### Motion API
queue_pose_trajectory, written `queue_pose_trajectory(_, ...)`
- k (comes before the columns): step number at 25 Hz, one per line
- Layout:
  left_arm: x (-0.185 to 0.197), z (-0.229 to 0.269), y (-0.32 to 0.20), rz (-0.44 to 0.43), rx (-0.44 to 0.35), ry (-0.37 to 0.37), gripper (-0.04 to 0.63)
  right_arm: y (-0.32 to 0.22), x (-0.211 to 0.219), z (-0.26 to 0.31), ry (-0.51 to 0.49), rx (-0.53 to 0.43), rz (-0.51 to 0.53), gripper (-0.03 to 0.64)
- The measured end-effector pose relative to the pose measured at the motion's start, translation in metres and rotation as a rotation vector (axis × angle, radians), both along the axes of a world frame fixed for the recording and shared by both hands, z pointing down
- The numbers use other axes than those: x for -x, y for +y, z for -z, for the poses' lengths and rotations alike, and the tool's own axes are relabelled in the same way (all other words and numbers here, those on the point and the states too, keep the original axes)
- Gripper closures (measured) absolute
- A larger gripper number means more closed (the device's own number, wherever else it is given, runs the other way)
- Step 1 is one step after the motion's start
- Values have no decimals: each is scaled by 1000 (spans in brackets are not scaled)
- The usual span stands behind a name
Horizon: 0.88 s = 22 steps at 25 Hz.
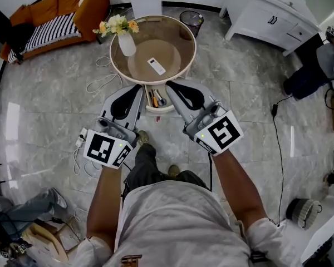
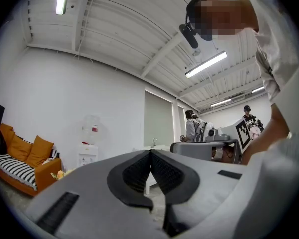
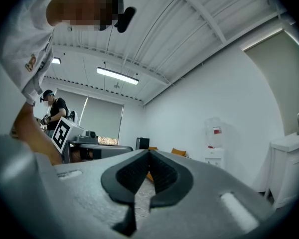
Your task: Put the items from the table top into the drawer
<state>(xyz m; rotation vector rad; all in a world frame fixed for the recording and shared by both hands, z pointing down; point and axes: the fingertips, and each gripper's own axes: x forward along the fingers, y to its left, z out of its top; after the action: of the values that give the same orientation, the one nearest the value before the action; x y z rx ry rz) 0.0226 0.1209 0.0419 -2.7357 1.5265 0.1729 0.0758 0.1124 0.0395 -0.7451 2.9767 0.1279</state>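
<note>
A round glass-topped table [image 1: 190,38] stands ahead of me in the head view. On it lie a white remote [image 1: 156,65] and a white vase of flowers [image 1: 126,44]. Under its near edge a small drawer [image 1: 160,109] is pulled out, with orange-handled tools [image 1: 155,98] inside. My left gripper [image 1: 138,88] points at the table's near left edge, shut and empty. My right gripper [image 1: 170,84] points at the near right edge, just above the drawer, also shut and empty. In the gripper views the left gripper [image 2: 150,153] and the right gripper [image 3: 149,153] show jaws pressed together with nothing between them.
An orange sofa [image 1: 55,15] stands at the far left, a waste bin [image 1: 191,20] behind the table and a white cabinet [image 1: 267,15] at the far right. Loose cable [image 1: 103,79] lies on the floor left of the table. Other people stand across the room.
</note>
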Motion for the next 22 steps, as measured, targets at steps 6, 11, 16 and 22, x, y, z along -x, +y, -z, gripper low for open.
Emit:
queue_pose_trajectory(6, 39, -18, -67, -58, 7, -19, 595, -66, 43, -24, 61, 10, -39, 617)
queue_pose_trajectory(11, 70, -38, -120, -102, 29, -3, 595, -114, 73, -41, 101, 29, -88, 617)
queue_pose_trajectory(16, 99, -60, -162, -138, 58, 0, 595, -159, 100, -63, 143, 51, -127, 616)
queue_pose_trajectory(22, 119, -88, -202, -164, 109, 11, 595, -201, 118, -94, 187, 84, -164, 615)
